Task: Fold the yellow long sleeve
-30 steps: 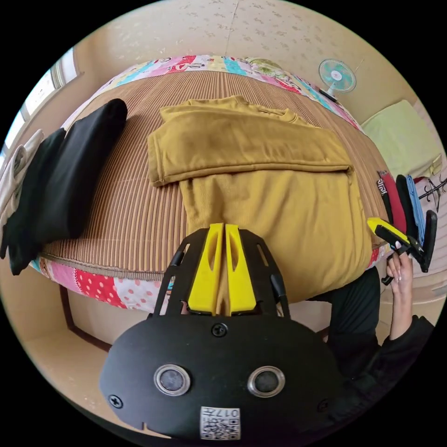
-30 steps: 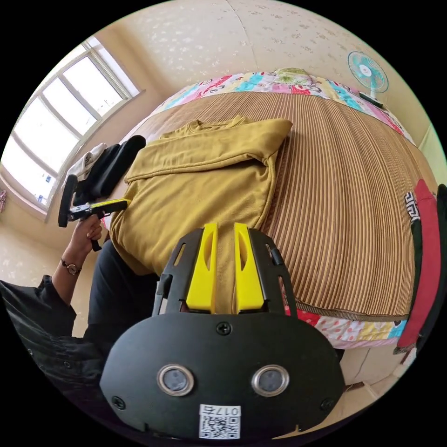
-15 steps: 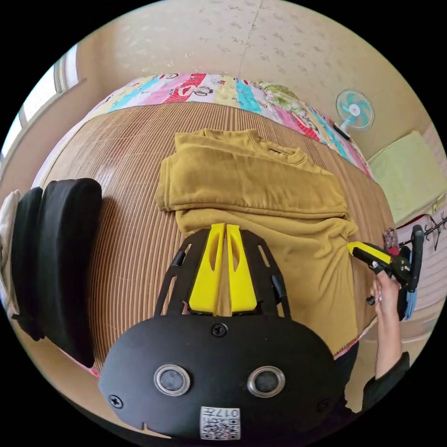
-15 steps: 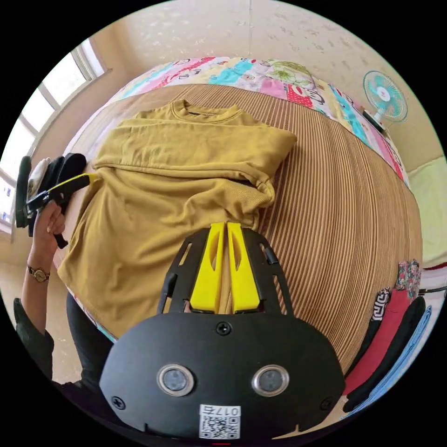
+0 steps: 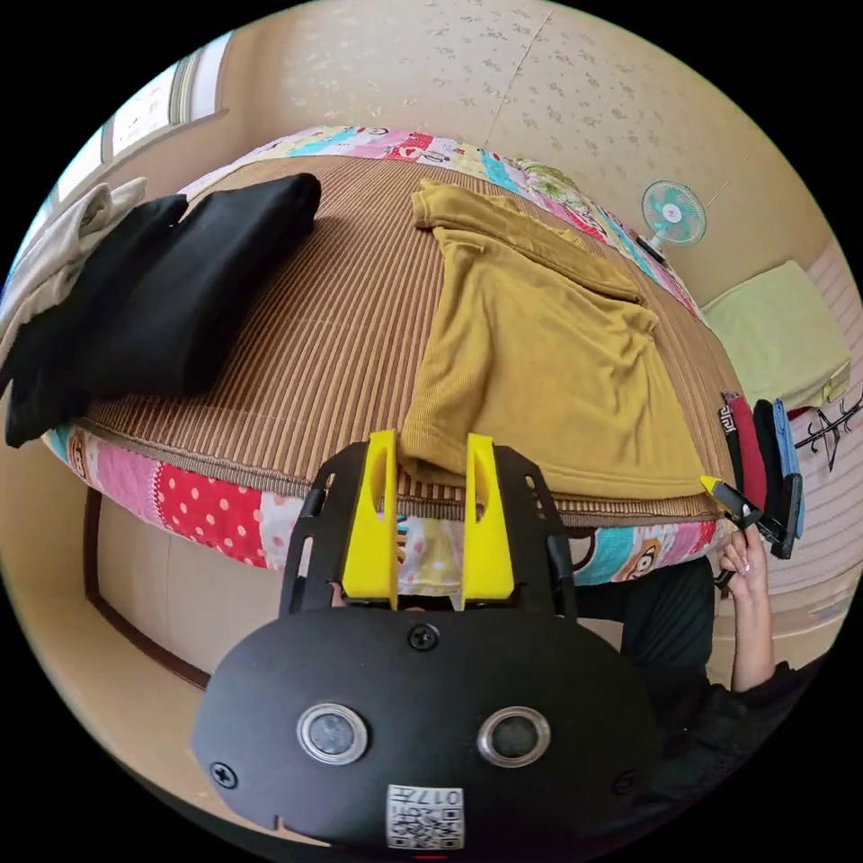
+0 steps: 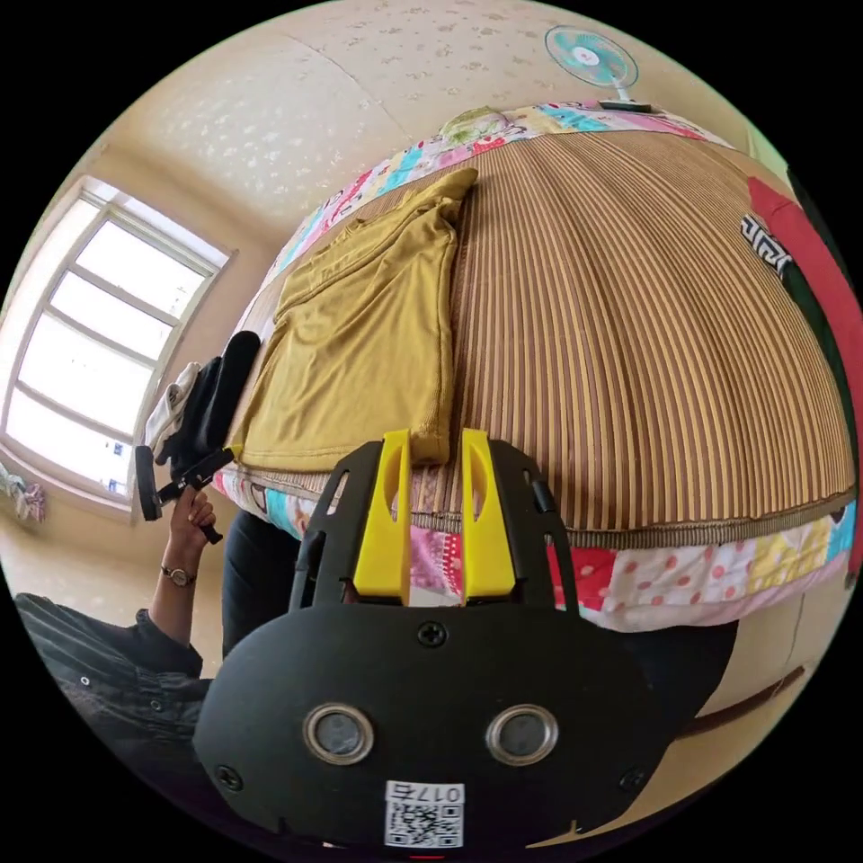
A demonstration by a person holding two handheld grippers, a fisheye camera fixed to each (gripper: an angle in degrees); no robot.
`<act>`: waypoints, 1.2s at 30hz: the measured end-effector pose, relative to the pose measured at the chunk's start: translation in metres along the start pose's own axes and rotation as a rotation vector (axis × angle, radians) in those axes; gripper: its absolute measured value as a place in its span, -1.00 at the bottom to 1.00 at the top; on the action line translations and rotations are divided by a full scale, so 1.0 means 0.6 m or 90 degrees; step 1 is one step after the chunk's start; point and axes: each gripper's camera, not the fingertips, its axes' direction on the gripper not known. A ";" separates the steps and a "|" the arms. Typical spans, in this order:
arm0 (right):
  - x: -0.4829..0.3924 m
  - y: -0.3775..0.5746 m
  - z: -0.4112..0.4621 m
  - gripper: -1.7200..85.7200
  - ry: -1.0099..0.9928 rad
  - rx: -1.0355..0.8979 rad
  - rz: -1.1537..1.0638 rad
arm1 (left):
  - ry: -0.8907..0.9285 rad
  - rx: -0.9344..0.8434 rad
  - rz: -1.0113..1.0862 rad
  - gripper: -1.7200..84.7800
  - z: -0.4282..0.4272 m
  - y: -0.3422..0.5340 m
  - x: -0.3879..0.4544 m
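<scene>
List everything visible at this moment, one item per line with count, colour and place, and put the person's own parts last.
Long sleeve: one, mustard yellow, flat on the mat, hem near the bed edge.
Mat: one, brown striped, covering the bed top.
Bedding: one, multicoloured patchwork, under the mat.
Dark clothes: a pile, black, on the mat's window-side end.
Pale garment: one, off-white, beside the black pile.
Hanging clothes: several, red, black and blue, past the bed's other end.
Fan: one, teal, by the wall.
Window: one, bright, in the right gripper view.
Left tool: yellow jaws apart, at the hem corner.
Right tool: yellow jaws apart, at the other hem corner.
Person's hand: holds the right tool's handle.
</scene>
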 end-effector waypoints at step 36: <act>-0.187 0.055 0.074 -0.81 0.284 0.050 -0.216 | 0.184 0.035 -0.132 -0.59 -0.119 -0.010 -0.095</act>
